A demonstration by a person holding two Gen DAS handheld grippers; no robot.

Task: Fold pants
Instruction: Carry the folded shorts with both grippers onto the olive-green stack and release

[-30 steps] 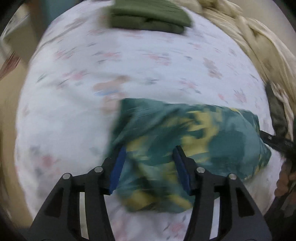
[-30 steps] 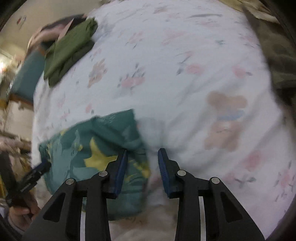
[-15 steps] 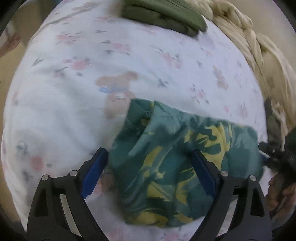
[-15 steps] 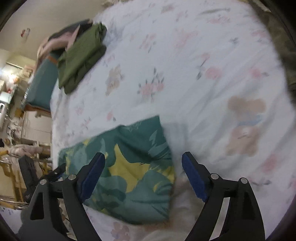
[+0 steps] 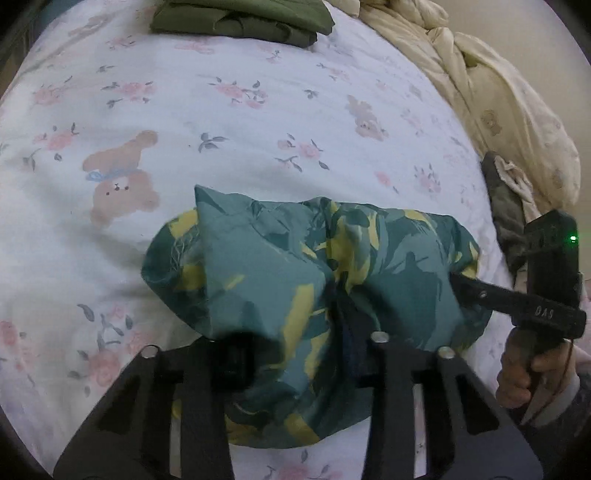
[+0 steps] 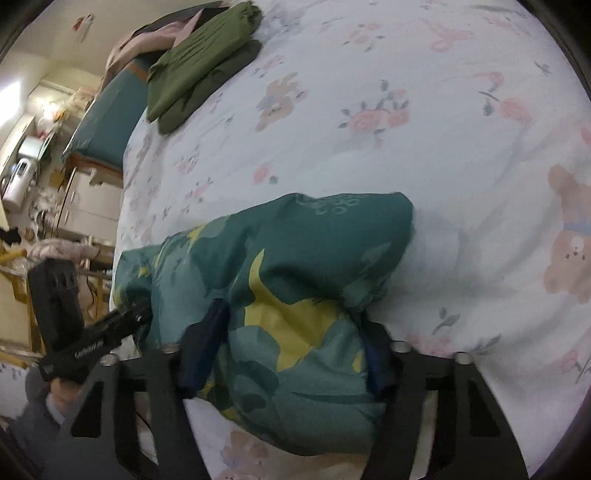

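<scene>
The pants (image 5: pixel 295 266), teal with yellow leaf print, lie as a folded, bunched bundle on the floral bed sheet (image 5: pixel 221 129). My left gripper (image 5: pixel 295 347) has its jaws closing, and its blue pads press into the bundle's near edge; cloth drapes over the left finger. From the right, the right gripper (image 5: pixel 465 288) reaches into the same bundle. In the right wrist view my right gripper (image 6: pixel 291 336) is also closing, with its pads squeezing the pants (image 6: pixel 295 266). The left gripper (image 6: pixel 136 314) enters there from the left.
Folded olive-green clothes (image 5: pixel 240 18) lie at the far end of the bed. A cream duvet (image 5: pixel 498 92) is heaped along the right side, with a dark garment (image 5: pixel 502 206) beside it. Past the bed's left edge stand a teal cushion (image 6: pixel 107 122) and cluttered furniture (image 6: pixel 92 206).
Both grippers spread wide half a second ago, came down over the pants and have closed on them. The fabric has bunched up between the fingers.
</scene>
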